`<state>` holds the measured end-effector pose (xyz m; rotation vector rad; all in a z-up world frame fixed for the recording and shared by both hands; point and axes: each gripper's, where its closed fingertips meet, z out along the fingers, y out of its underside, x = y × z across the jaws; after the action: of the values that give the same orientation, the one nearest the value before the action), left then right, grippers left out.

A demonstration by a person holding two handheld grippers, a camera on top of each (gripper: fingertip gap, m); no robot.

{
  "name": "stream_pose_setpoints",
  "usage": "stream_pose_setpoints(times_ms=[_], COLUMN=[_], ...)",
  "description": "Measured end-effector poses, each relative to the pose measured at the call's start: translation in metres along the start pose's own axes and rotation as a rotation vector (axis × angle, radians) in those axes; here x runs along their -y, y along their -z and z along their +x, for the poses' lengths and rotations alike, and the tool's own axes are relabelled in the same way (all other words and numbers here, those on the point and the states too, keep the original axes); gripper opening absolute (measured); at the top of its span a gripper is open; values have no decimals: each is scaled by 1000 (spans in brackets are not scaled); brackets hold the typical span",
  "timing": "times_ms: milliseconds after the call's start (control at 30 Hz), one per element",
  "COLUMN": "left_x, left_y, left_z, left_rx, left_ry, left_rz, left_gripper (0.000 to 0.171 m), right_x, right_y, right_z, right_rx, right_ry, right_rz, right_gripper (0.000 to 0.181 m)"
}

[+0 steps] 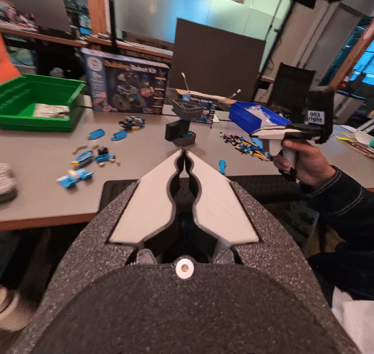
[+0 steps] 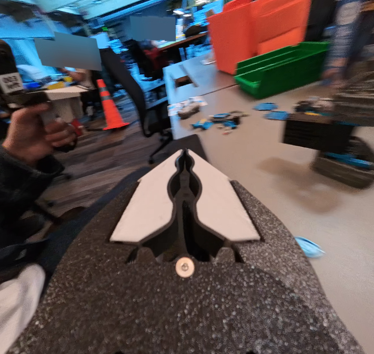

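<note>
My left gripper (image 1: 183, 151) is shut and empty, held above the near edge of a grey table (image 1: 50, 192). Just beyond its tips stands a black and blue brick-built model (image 1: 183, 126). My right gripper (image 2: 185, 151) is shut and empty over the table's left end; it also shows in the left wrist view (image 1: 256, 134), held by a hand (image 1: 303, 168) above a pile of small coloured parts (image 1: 242, 145). The model shows blurred at the right of the right wrist view (image 2: 327, 140). Loose blue pieces (image 1: 77, 177) lie at the left.
A green tray (image 1: 40, 101) stands far left, a kit box (image 1: 127, 83) at the back, a blue bin (image 1: 257, 115) to the right. A small blue piece (image 1: 222, 166) lies near the front edge. Orange bags (image 2: 261, 26), an office chair (image 2: 141, 93) and a traffic cone (image 2: 110, 107) stand beyond. Across from one pair of fingers to the other is roughly 25 cm.
</note>
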<state>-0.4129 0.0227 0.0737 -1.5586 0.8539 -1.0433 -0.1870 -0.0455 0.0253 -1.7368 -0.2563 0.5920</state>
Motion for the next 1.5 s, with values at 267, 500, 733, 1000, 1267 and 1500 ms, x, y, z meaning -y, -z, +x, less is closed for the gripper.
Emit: stream_pose_setpoints(times_ms=[267,500,733,1000,1267,1500], left_x=[-48,-71,-129,-143,-148,-148], left_y=[-230,-364,-389,-349,-350,-349], left_z=[-16,-34,-41,21,41,43], left_rx=[-320,-399,-425,-740,-833,-827], left_ry=[-62,-164,-293,-378,-415,-406], left_rz=[-243,-364,-469,-462,-485,-485], left_gripper=[68,82,45,26,27,27], right_x=[82,44,44,49,20,-3], right_y=[21,-17,-6,-27,4,13], right_z=[175,264,258,205,196,206], right_rx=[-272,-272,-224,-45,-31,-41], right_ry=[147,-86,-51,215,359,325], right_rz=[71,214,179,-394,-853,-1077], right_gripper=[26,37,28,14,5,8])
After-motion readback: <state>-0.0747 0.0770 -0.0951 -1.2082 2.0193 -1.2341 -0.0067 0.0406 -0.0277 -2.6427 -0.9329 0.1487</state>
